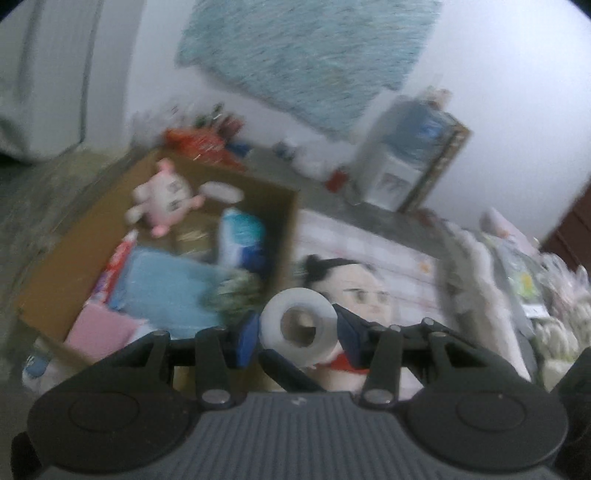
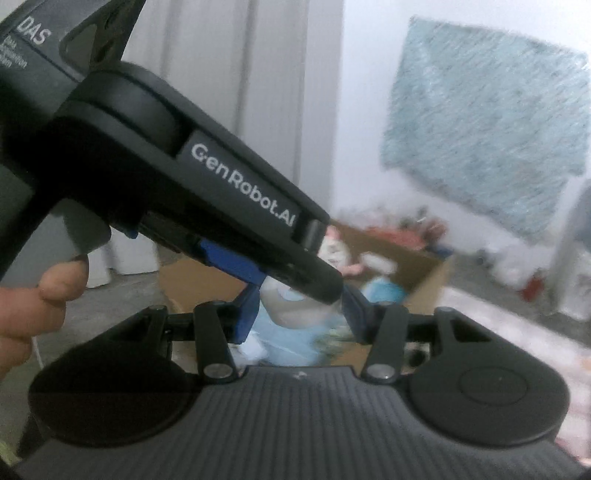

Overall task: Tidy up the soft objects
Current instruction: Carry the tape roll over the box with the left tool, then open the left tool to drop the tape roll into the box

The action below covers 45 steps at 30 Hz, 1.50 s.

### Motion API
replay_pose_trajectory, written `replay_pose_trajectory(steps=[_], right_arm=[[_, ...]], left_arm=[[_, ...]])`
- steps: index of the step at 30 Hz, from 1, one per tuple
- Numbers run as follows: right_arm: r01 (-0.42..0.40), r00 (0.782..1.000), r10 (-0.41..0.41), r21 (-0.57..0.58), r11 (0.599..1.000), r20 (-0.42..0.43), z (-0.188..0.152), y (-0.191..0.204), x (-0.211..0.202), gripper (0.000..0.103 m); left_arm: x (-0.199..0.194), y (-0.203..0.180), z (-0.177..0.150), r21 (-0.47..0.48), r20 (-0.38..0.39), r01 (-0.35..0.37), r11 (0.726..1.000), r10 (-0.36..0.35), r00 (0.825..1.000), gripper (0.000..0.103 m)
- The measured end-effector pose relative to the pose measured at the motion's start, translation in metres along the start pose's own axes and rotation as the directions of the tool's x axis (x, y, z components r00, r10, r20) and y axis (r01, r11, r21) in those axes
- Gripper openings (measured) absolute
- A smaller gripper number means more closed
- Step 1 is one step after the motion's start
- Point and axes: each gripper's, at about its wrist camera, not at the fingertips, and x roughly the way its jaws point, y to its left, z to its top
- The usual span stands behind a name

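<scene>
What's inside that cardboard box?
In the cardboard box: a pink-and-white plush toy, a blue cloth, something pink, and a blue-and-white packet. Anything beneath is covered; blur hides finer detail.

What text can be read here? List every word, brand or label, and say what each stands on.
"GenRobot.AI": white lettering on the side of the left gripper, seen in the right wrist view.
"DAS": on the grey housing at that gripper's top; the smaller lines beneath are too blurred to read.
Packages in the cardboard box: print blurred, unreadable.
</scene>
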Motion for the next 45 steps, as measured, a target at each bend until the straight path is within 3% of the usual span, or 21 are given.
replay_pose_trajectory(steps=[4, 9, 11, 17, 21, 31, 38, 41, 45], right_arm=[[-0.063, 0.993, 0.066, 0.031, 0.998, -0.095, -0.001, 0.001, 0.044, 0.049], [-0.045, 0.973, 0.049, 0.022, 0.999, -0.226, -0.009, 0.001, 0.084, 0.050], [-0.042, 0.964, 0.048, 0.029, 0.999, -0.262, -0.012, 0.002, 0.093, 0.050], [-0.054, 0.951, 0.048, -0.011, 0.998, -0.304, -0.018, 0.008, 0.095, 0.050], [-0.060, 0.948, 0.048, -0.030, 0.998, -0.316, -0.024, 0.005, 0.101, 0.051], [-0.050, 0.961, 0.056, 0.032, 0.998, -0.272, -0.016, -0.010, 0.077, 0.051], [-0.016, 0.969, 0.026, 0.044, 0.999, -0.246, -0.013, -0.011, 0.051, 0.051], [0.004, 0.974, 0.012, 0.069, 0.998, -0.227, -0.014, -0.017, 0.040, 0.051], [0.043, 0.979, -0.018, 0.115, 0.993, -0.205, -0.019, -0.030, 0.027, 0.051]], left_arm=[[0.032, 0.048, 0.009, -0.120, -0.097, 0.009, 0.993, -0.020, 0.995, 0.044], [0.073, 0.083, 0.008, -0.214, -0.206, 0.037, 0.976, -0.082, 0.975, 0.035], [0.085, 0.091, 0.007, -0.244, -0.237, 0.057, 0.968, -0.116, 0.965, 0.023], [0.110, 0.105, -0.009, -0.304, -0.312, 0.042, 0.952, -0.141, 0.940, 0.022], [0.115, 0.108, -0.012, -0.316, -0.319, 0.023, 0.949, -0.129, 0.939, 0.025], [0.103, 0.104, -0.003, -0.256, -0.263, 0.019, 0.966, -0.089, 0.961, 0.036], [0.109, 0.099, 0.004, -0.229, -0.274, 0.028, 0.973, -0.092, 0.957, 0.040], [0.117, 0.100, 0.012, -0.288, -0.272, 0.076, 0.955, -0.158, 0.949, 0.049], [0.139, 0.108, 0.017, -0.472, -0.253, 0.141, 0.870, -0.287, 0.924, 0.057]])
